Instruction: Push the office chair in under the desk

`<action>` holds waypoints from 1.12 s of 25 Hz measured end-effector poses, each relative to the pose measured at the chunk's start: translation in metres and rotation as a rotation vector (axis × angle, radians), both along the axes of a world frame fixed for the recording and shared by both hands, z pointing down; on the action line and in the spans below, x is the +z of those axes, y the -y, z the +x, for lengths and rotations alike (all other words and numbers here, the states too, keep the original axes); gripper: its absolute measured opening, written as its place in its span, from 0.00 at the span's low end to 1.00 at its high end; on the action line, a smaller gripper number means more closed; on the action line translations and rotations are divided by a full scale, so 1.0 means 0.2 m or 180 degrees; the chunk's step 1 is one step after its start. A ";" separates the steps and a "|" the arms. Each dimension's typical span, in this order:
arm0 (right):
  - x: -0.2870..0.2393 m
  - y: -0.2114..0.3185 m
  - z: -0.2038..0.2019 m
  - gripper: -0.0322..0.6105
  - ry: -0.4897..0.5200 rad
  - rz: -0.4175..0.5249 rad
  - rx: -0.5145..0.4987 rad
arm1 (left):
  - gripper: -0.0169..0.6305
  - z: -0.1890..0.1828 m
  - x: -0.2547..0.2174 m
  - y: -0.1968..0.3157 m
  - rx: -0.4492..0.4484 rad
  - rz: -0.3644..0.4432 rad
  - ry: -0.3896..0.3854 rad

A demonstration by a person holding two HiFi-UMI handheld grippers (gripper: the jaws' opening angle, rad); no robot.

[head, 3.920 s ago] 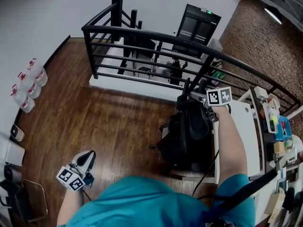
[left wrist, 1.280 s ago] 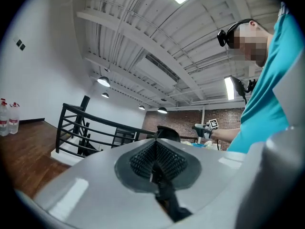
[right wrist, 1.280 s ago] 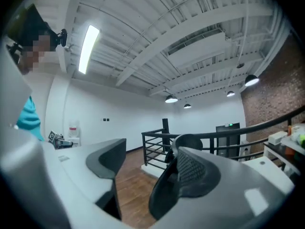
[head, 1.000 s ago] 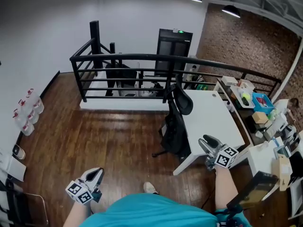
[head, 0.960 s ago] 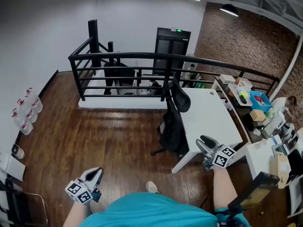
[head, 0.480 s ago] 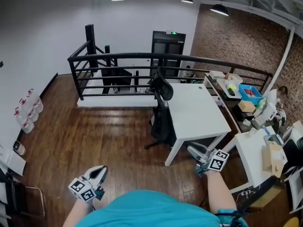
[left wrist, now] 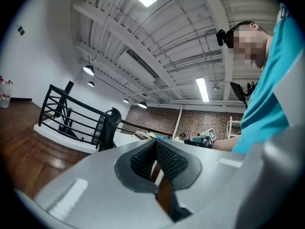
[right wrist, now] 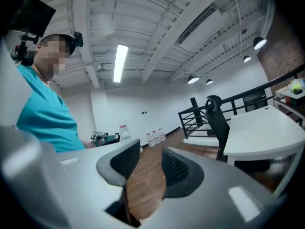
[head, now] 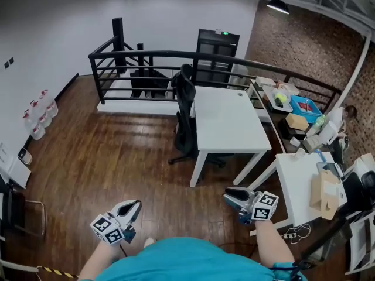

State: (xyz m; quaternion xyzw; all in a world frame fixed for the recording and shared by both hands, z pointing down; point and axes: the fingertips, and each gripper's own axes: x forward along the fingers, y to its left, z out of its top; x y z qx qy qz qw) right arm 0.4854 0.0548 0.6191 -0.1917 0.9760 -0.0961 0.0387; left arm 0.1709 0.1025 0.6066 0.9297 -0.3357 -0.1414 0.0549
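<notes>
At the left edge of the white desk [head: 225, 122] the office chair [head: 185, 122] now stands pushed in, its seat under the desk top and its tall back up against the edge. A few seconds ago the right gripper [head: 229, 196] was up at the chair's back; since then the person has stepped away, and both grippers hang low over the wooden floor [head: 105, 157], well apart from the chair. By my reading that means the push is done and nothing of the task is left but to walk off.

The right gripper's fingers [right wrist: 125, 162] have narrowed over the last second and now stand a little apart with only floor showing between them, holding nothing. The left gripper [head: 133, 206] has its fingers [left wrist: 143, 159] pressed tip to tip, empty as well.

By count: one chair, two grippers, two white desks, the second desk [head: 296, 180] cluttered at the right, and one black railing [head: 146, 57] behind. Some jugs [head: 41, 113] stand by the left wall, too small to count surely
</notes>
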 end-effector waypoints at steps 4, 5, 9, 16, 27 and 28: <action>-0.02 -0.23 0.04 0.27 0.0076 0.0053 0.0049 | 0.06 0.10 -0.05 -0.26 0.0032 0.0079 0.0101; -0.02 -0.31 0.04 0.27 0.0073 0.0077 0.0073 | 0.06 0.10 -0.05 -0.32 0.0028 0.0091 0.0106; 0.00 -0.60 0.01 0.26 -0.0003 0.0219 0.0218 | 0.06 0.05 -0.04 -0.58 0.0016 0.0137 0.0111; -0.02 -1.10 -0.24 0.24 -0.0062 0.0277 0.0537 | 0.06 -0.18 -0.07 -1.10 0.0095 0.0067 0.0143; -0.19 -1.46 0.02 0.05 0.0013 0.0400 0.0930 | 0.06 -0.05 -0.14 -1.41 0.0061 0.0095 -0.0003; -0.19 -1.48 0.08 0.05 0.0028 0.0403 0.0943 | 0.06 0.02 -0.15 -1.43 0.0106 0.0134 0.0018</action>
